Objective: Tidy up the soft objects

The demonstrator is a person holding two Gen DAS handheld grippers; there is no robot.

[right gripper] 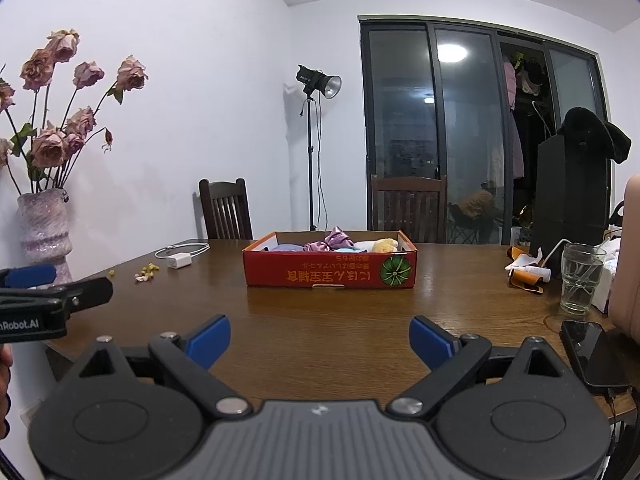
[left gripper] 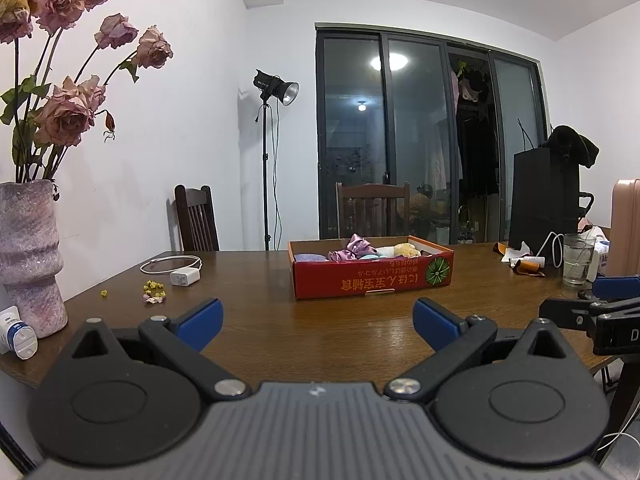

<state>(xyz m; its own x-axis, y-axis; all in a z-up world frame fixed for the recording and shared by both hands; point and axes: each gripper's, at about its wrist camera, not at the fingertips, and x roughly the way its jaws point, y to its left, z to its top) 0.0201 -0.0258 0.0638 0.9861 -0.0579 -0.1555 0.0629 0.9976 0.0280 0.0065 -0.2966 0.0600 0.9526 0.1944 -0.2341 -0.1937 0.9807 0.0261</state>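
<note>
While both tools hover over the near edge of the wooden table (left gripper: 340, 332), the left gripper (left gripper: 318, 324) has its blue-padded fingers spread wide with nothing between them, and the right gripper (right gripper: 319, 340) is spread the same way and equally empty. A shallow red cardboard box (left gripper: 372, 276) sits well ahead of them near the middle of the table, holding the soft objects (left gripper: 356, 251): purple satin cloth, a yellow fluffy piece and pale blue and white items bunched together. A white charger with cable (left gripper: 185, 277) lies to the left, near a pink vase of dried roses (left gripper: 28, 256). A drinking glass (right gripper: 580, 278) stands at the right.
</note>
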